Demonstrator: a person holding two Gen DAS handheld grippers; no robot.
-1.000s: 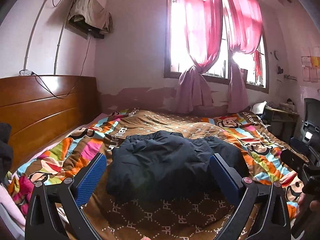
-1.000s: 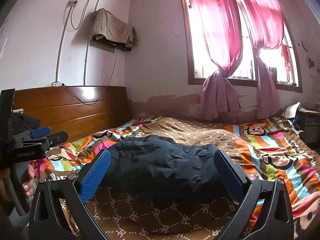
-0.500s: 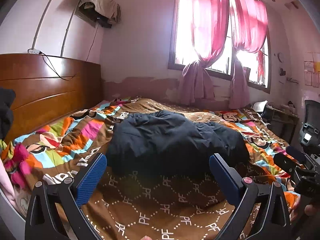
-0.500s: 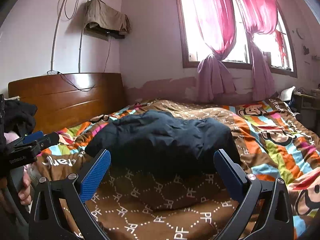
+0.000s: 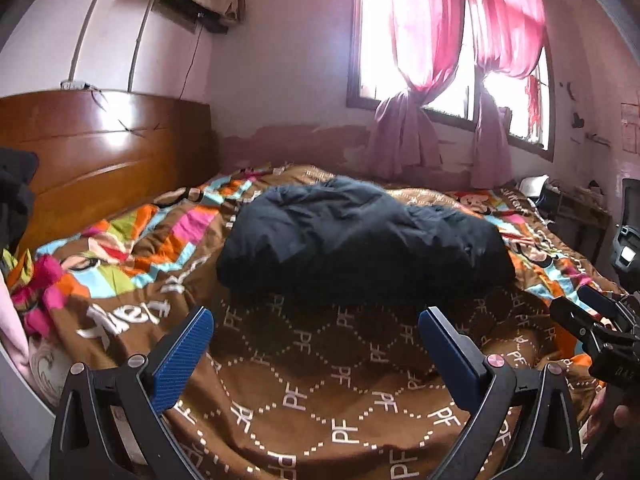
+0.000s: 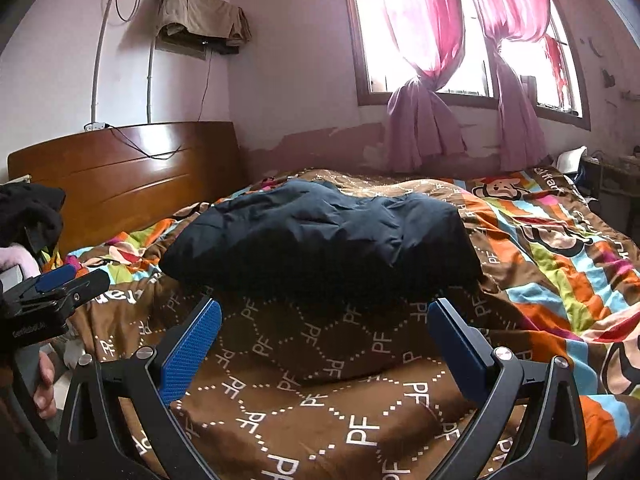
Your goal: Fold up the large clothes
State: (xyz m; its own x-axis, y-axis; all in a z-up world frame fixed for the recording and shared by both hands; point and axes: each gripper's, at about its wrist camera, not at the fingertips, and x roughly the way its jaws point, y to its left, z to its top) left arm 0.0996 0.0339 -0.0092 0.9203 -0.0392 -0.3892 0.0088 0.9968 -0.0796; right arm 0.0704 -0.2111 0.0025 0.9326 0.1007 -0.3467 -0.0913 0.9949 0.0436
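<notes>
Two claws hang above the near edge of a bed, both spread wide with nothing between their blue pads. The left claw (image 5: 316, 336) points over the brown patterned quilt (image 5: 320, 380), and the right claw (image 6: 325, 332) does the same a little further right. A dark puffy jacket (image 5: 360, 244) lies bunched in a loose heap in the middle of the bed, beyond both claws and not touching either. Colourful striped patches of the quilt show to the left and right of the jacket. A wooden headboard (image 5: 100, 152) stands at the left, and pink curtains (image 6: 420, 40) hang tied at the window on the far wall.
</notes>
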